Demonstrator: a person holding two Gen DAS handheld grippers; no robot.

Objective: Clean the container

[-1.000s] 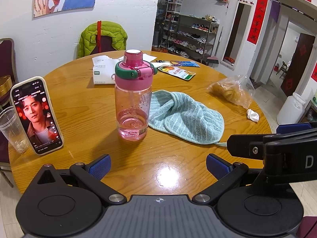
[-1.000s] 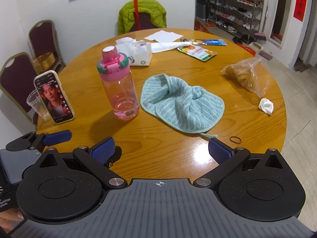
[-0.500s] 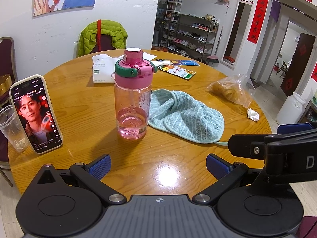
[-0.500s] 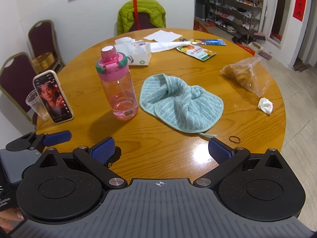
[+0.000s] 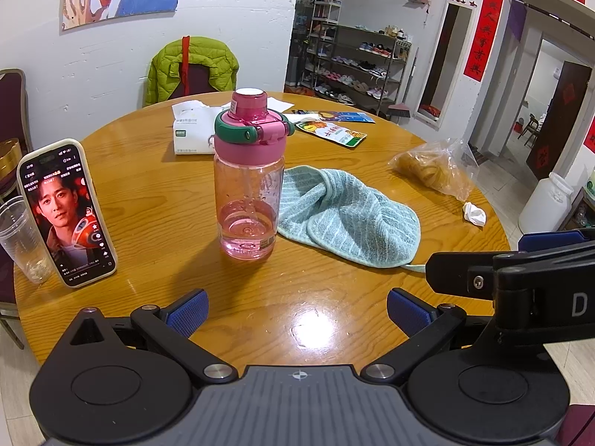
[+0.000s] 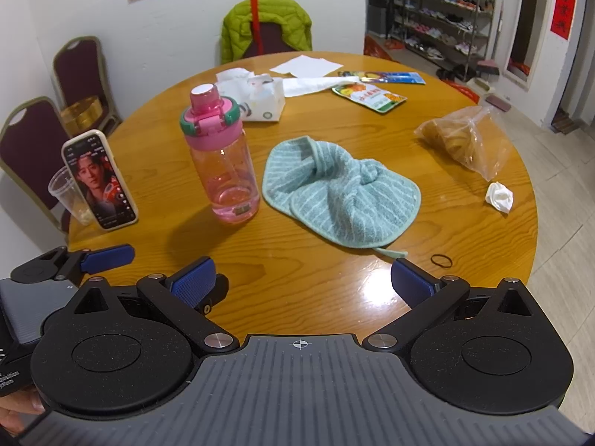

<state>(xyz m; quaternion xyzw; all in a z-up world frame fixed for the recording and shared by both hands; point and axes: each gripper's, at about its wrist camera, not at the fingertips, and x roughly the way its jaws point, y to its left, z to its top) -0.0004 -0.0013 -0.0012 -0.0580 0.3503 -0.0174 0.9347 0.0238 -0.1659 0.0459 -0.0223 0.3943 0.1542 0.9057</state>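
The bottle (image 5: 248,182) stands upright on the round table (image 5: 156,186), near its middle, pink and see-through with a pink cap and a green ring; a little liquid sits at its bottom. Everything else is placed from it.

The teal cloth (image 5: 346,215) lies crumpled just to the bottle's right, its edge touching or nearly touching the base; I cannot tell which. The phone (image 5: 65,212) leans upright to the bottle's left, screen lit, against a clear cup (image 5: 22,238) behind it. A tissue pack (image 5: 191,133) lies behind the bottle, and a snack packet (image 5: 333,132) behind and to its right. A plastic bag (image 5: 433,171) lies well right of the bottle, past the cloth, with a wad of paper (image 5: 475,213) beside it. A hair tie (image 6: 441,260) lies on the near side, right of the cloth's loop.

The left gripper (image 5: 295,308) hovers in front of the bottle, jaws spread wide and empty, well apart from it. The right gripper (image 6: 301,284) is also spread wide and holds nothing, facing the cloth from the near edge, to the right of the left one.
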